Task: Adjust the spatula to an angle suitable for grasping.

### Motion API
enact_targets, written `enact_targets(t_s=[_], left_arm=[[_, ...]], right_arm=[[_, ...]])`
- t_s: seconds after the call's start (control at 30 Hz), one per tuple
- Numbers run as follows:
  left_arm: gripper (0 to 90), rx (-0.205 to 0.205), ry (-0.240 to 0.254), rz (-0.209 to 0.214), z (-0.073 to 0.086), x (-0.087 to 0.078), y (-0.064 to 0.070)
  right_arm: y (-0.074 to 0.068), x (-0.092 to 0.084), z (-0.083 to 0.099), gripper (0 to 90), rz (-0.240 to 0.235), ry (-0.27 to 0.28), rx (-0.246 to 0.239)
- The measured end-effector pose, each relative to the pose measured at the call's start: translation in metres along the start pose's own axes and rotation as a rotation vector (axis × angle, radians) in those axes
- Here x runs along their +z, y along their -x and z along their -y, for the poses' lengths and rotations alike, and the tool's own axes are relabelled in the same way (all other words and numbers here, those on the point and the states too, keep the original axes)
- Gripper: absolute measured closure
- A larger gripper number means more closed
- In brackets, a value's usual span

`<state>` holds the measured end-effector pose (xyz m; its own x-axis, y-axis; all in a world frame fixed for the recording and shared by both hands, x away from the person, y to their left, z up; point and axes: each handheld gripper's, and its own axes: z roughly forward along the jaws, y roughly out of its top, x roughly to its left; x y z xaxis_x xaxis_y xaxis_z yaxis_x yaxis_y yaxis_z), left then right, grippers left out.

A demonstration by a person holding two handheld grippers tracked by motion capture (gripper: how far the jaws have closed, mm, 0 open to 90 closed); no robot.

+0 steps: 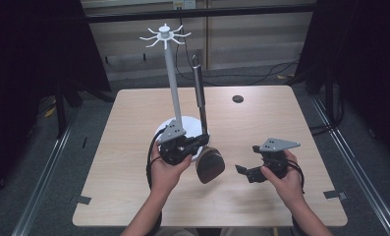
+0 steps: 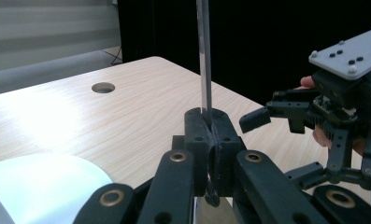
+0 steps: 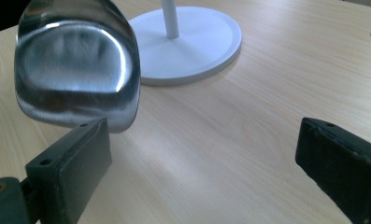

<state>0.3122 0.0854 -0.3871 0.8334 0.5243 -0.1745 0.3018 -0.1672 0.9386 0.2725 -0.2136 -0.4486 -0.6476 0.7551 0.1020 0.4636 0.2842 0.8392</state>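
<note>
A metal spatula is held near the centre of the high view, its broad blade low over the table and its dark handle rising toward the upper middle of the frame. The left gripper is clamped shut on the thin shank, seen in the left gripper view as a bright strip pinched between the two black pads at centre frame. The right gripper sits lower right of centre in the high view, jaws spread wide with nothing between them; in the right gripper view the blade lies at upper left, just behind the left pad, apart from it as far as can be judged. The white hook stand occupies the upper middle, its round base just behind the blade. The step in hand is judged to be hanging the spatula on one of the stand's top hooks. For that, the shank grip should be kept firm and the tool upright. If a handover is intended, the open jaws should be closed on the shank before the left pads are released. The handle's end should be raised to hook level slowly, and the pole should not be knocked.
</note>
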Motion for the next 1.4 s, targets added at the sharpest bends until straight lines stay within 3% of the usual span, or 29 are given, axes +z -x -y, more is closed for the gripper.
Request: enact_targets(t_s=[0.03,0.1,0.27,0.37,0.5,0.97,1.1,1.4], left_arm=[[88.1,0.0,-0.003,-0.017,-0.001,-0.001,0.0],[88.1,0.004,0.0,-0.003,-0.002,-0.001,-0.002],[88.1,0.01,-0.002,-0.021,-0.007,-0.003,-0.003],[88.0,0.003,0.006,-0.008,-0.01,-0.003,-0.005],[88.1,0.006,-0.002,-0.024,-0.012,-0.004,-0.007],[88.1,0.001,0.011,-0.02,-0.019,-0.005,-0.012],[88.1,0.0,0.011,-0.045,-0.021,-0.006,-0.013],[88.1,-0.005,0.019,-0.046,-0.021,-0.006,-0.018]], right_arm=[[0.0,0.001,0.001,3.2,-0.009,-0.004,0.002],[-0.001,0.002,0.002,3.2,0.002,-0.014,-0.002],[-0.002,0.003,0.002,3.3,-0.001,-0.021,-0.01],[-0.002,0.003,0.002,3.3,-0.004,-0.022,-0.004],[-0.001,0.002,0.002,3.3,-0.005,-0.024,-0.003],[-0.001,0.002,0.003,3.4,-0.007,-0.03,-0.005],[-0.001,0.002,0.003,3.4,-0.009,-0.03,-0.004],[-0.002,0.002,0.003,3.5,-0.012,-0.033,-0.008]])
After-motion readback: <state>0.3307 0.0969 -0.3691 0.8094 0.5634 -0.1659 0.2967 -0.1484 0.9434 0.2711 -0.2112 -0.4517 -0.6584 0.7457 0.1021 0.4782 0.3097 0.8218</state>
